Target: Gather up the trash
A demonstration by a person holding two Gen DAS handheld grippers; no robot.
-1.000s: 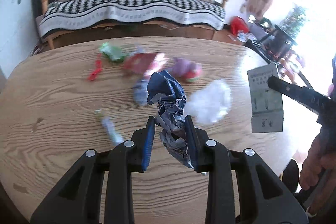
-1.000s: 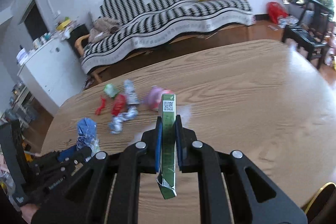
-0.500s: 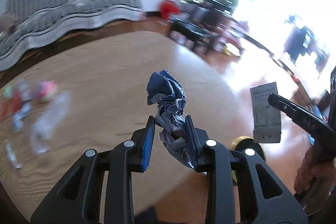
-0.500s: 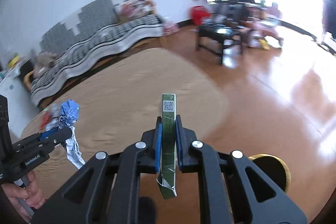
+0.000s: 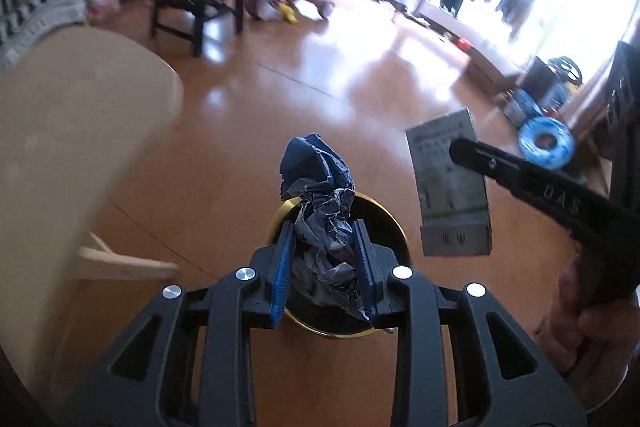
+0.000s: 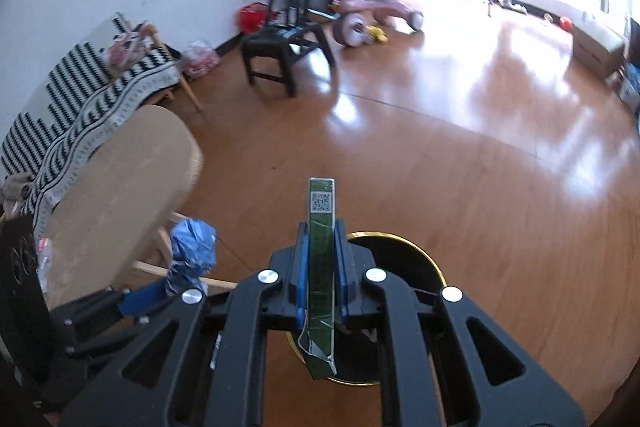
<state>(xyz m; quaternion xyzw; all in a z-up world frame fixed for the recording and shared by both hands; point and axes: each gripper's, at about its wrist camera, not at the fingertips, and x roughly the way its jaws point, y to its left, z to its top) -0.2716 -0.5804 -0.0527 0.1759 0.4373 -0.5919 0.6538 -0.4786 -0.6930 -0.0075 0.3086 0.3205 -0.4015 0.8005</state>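
Left gripper [image 5: 324, 259]: closed on a crumpled blue wrapper [image 5: 320, 211], which is pinched between both blue pads; the upper half of the wrapper is seen standing clear above the fingertips.
Right gripper [image 6: 322, 267]: closed on a flattened green carton [image 6: 321, 267], held edge-on between the pads; a QR label is seen on the carton's far end, and its torn lower end is seen hanging below the grip.
Trash bin [image 5: 394, 227]: a round black bin with a gold rim, seen on the floor directly under and just ahead of both sets of fingers.
Wooden table [image 6: 120, 187]: seen off to the left of both tools, its rounded edge near.
Floor [image 6: 440, 167]: glossy wood, strongly sunlit ahead.
Person's hand [image 5: 584, 327]: seen wrapped around the right gripper's handle, at the left camera's right edge.
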